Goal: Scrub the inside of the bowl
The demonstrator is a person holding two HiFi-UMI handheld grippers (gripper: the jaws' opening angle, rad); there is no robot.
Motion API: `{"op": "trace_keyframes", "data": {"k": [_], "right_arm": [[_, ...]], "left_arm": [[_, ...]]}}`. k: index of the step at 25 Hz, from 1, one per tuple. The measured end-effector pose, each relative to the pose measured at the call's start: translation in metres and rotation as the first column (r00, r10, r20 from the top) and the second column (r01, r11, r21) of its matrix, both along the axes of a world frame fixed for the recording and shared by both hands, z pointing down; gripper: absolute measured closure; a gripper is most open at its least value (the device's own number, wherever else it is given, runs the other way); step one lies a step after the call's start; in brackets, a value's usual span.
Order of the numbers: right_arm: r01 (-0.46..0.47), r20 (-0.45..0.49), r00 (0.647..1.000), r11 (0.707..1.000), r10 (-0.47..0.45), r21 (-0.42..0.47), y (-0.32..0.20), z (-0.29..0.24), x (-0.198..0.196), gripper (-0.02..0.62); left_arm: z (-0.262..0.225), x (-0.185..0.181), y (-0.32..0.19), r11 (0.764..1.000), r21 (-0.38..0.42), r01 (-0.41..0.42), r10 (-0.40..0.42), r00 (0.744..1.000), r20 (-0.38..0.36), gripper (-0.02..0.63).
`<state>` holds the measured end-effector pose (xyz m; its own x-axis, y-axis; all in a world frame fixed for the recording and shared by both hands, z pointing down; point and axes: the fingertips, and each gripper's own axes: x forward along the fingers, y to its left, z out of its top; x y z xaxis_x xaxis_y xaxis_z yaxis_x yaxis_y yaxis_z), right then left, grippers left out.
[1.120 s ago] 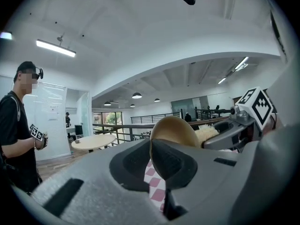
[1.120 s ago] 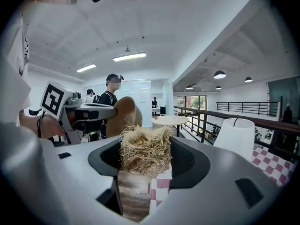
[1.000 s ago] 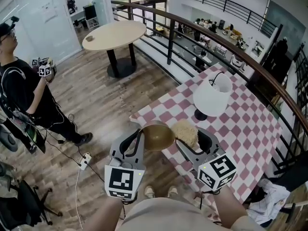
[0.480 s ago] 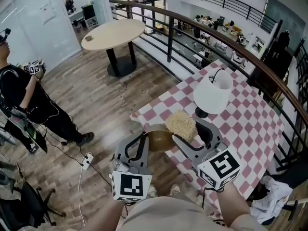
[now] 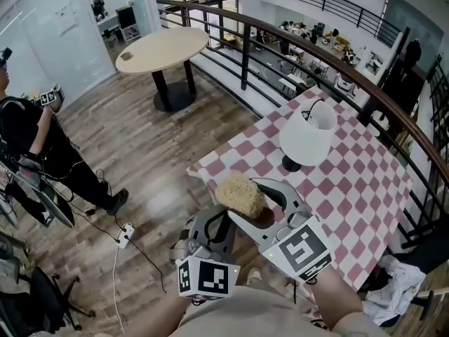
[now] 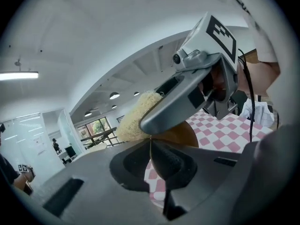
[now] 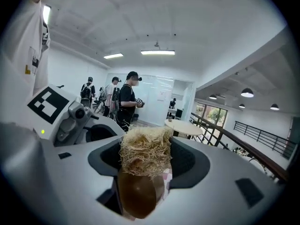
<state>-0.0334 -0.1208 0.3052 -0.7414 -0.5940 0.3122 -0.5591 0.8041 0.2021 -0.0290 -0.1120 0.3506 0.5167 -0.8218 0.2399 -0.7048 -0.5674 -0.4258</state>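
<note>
A brown bowl (image 5: 264, 217) is held on edge over the near corner of the checked table, and in the head view most of it is hidden. My left gripper (image 5: 216, 216) is shut on its thin rim (image 6: 151, 143), with the bowl's wall (image 6: 185, 134) rising beyond the jaws. A straw-coloured fibrous scrubber (image 5: 240, 194) sits in my right gripper (image 5: 248, 206), which is shut on it. The scrubber (image 7: 144, 154) presses against the bowl's inside (image 7: 137, 194). From the left gripper view the scrubber (image 6: 135, 117) shows behind the right gripper's finger (image 6: 180, 102).
A pink-and-white checked table (image 5: 351, 181) bears a white lamp (image 5: 307, 139). A dark railing (image 5: 245, 48) runs behind it. A round wooden table (image 5: 165, 48) stands on the floor below. A person (image 5: 31, 146) with grippers stands at left, with cables (image 5: 123, 234) on the floor.
Both grippers have drifted left and lower in the head view and rolled. The scrubber has moved from beside the bowl's right edge onto it and now covers most of it.
</note>
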Motion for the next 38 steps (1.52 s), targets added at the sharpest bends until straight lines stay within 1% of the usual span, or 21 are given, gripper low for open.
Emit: {"op": "trace_keyframes", "data": {"k": [2, 5, 7, 11, 13, 18, 22, 25, 28, 30, 32, 34, 38], "right_arm": [[-0.013, 0.005, 1.0, 1.0, 0.013, -0.01, -0.003, 0.002, 0.004, 0.331], [-0.049, 0.056, 0.997, 0.998, 0.052, -0.045, -0.009, 0.003, 0.017, 0.331], [-0.082, 0.075, 0.993, 0.995, 0.086, -0.06, -0.015, 0.005, 0.028, 0.331], [-0.13, 0.083, 0.987, 0.986, 0.139, -0.107, -0.021, 0.021, 0.052, 0.331], [-0.147, 0.085, 0.983, 0.98, 0.16, -0.135, -0.023, 0.031, 0.061, 0.331], [-0.162, 0.094, 0.978, 0.965, 0.185, -0.205, -0.024, 0.056, 0.068, 0.331], [-0.198, 0.069, 0.973, 0.952, 0.219, -0.235, -0.027, 0.072, 0.077, 0.331], [-0.181, 0.048, 0.979, 0.95, 0.199, -0.253, -0.024, 0.086, 0.078, 0.331], [-0.17, 0.038, 0.982, 0.948, 0.187, -0.269, -0.02, 0.097, 0.079, 0.331], [-0.186, -0.017, 0.982, 0.945, 0.189, -0.269, -0.021, 0.108, 0.082, 0.331], [-0.197, -0.09, 0.98, 0.943, 0.179, -0.268, -0.019, 0.122, 0.085, 0.331], [-0.202, -0.125, 0.977, 0.942, 0.173, -0.269, -0.018, 0.132, 0.087, 0.331], [-0.231, -0.102, 0.972, 0.928, 0.21, -0.293, -0.026, 0.143, 0.093, 0.331]], "left_arm": [[0.003, -0.003, -0.003, 1.0, -0.012, -0.002, 0.002, 1.0, -0.01, 0.581], [0.007, -0.01, -0.008, 0.999, -0.032, 0.017, -0.018, 1.0, -0.024, 0.581], [0.01, -0.018, -0.011, 0.998, -0.058, 0.038, -0.041, 0.998, -0.055, 0.581], [0.013, -0.031, -0.017, 0.991, -0.116, 0.063, -0.077, 0.99, -0.122, 0.58], [0.013, -0.036, -0.02, 0.99, -0.125, 0.073, -0.089, 0.987, -0.131, 0.58], [0.024, -0.035, -0.027, 0.985, -0.162, 0.059, -0.084, 0.985, -0.149, 0.58], [0.037, -0.04, -0.031, 0.973, -0.219, 0.073, -0.119, 0.972, -0.204, 0.58], [0.044, -0.046, -0.035, 0.96, -0.27, 0.079, -0.148, 0.958, -0.247, 0.58], [0.047, -0.047, -0.037, 0.955, -0.285, 0.085, -0.158, 0.957, -0.244, 0.58], [0.049, -0.048, -0.041, 0.952, -0.292, 0.092, -0.169, 0.953, -0.252, 0.58], [0.053, -0.048, -0.044, 0.944, -0.317, 0.091, -0.184, 0.943, -0.277, 0.58], [0.06, -0.045, -0.049, 0.936, -0.342, 0.084, -0.192, 0.936, -0.294, 0.58], [0.074, -0.039, -0.059, 0.922, -0.381, 0.07, -0.198, 0.93, -0.309, 0.58]]}}
